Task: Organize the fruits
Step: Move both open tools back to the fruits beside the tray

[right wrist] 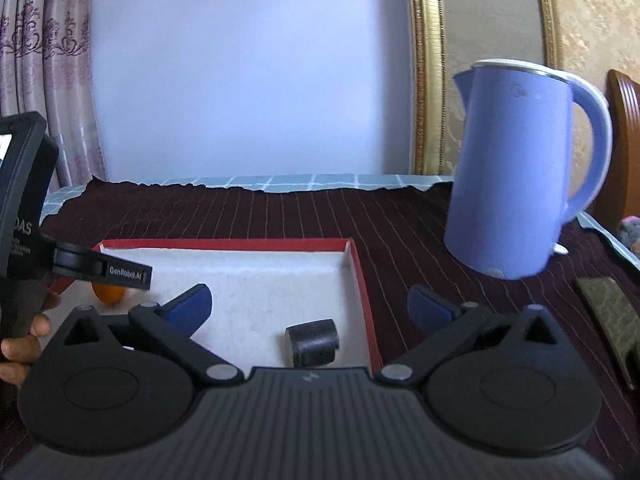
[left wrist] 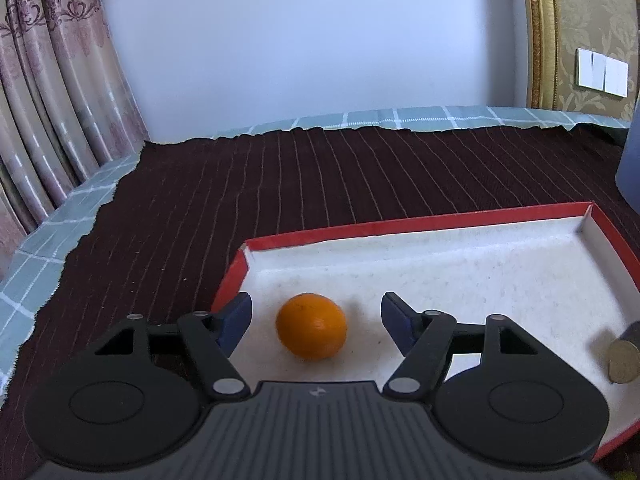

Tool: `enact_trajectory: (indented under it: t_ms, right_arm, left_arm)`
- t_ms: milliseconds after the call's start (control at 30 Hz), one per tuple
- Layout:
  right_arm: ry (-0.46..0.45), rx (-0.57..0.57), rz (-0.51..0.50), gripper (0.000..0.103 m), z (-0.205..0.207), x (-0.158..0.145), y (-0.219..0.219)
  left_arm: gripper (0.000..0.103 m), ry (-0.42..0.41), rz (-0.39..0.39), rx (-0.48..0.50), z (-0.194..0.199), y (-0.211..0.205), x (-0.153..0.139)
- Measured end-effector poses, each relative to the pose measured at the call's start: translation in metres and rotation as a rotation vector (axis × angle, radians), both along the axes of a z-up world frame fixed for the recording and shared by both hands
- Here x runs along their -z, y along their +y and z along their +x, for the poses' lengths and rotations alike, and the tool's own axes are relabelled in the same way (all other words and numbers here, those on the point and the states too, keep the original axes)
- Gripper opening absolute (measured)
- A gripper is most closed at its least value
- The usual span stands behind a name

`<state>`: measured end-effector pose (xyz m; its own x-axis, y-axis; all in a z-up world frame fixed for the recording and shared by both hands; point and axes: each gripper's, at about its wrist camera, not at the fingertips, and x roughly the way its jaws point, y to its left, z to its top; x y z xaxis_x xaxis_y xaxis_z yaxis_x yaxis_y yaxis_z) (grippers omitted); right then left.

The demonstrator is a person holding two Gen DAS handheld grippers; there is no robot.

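Left wrist view: left gripper (left wrist: 316, 312) is released, its 2 fingers apart from the orange (left wrist: 311, 327) lying between them in the tray (left wrist: 420, 226).

Right wrist view: right gripper (right wrist: 310, 304) gapes wide, empty, over the tray's right wall (right wrist: 362, 284); a dark cylinder (right wrist: 313, 340) lies inside, kettle (right wrist: 516, 172) beyond.

A dark striped cloth (right wrist: 280, 216) carries a red-rimmed tray (right wrist: 360, 276) and blue kettle (right wrist: 516, 176).

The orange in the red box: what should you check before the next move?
1. Orange lies inside the red box: ok.
2. Left tongs open, pads off the orange: ok.
3. Right tongs open, holding nothing: ok.
4. Small dark cylinder lies in the box, apart from the orange: ok.
5. Blue kettle stands upright outside the box: ok.
6. More fruit left to sort: cannot tell.
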<state>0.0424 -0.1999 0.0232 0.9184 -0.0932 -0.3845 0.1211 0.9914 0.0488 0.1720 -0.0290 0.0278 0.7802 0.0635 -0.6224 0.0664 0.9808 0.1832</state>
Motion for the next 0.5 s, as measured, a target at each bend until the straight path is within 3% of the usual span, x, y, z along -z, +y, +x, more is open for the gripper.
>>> enact_trajectory:
  t_ms: [133,500]
  right_arm:
    - [-0.025,0.021,-0.009,0.103,-0.019,0.002,0.003]
    - [-0.086,-0.015,0.028,0.103,-0.056,0.010,0.010]
  left_arm:
    - [0.071,-0.015,-0.040,-0.007,-0.017,0.017,-0.006]
    - [0.072,-0.162,-0.163,-0.029,-0.088,0.062,-0.022]
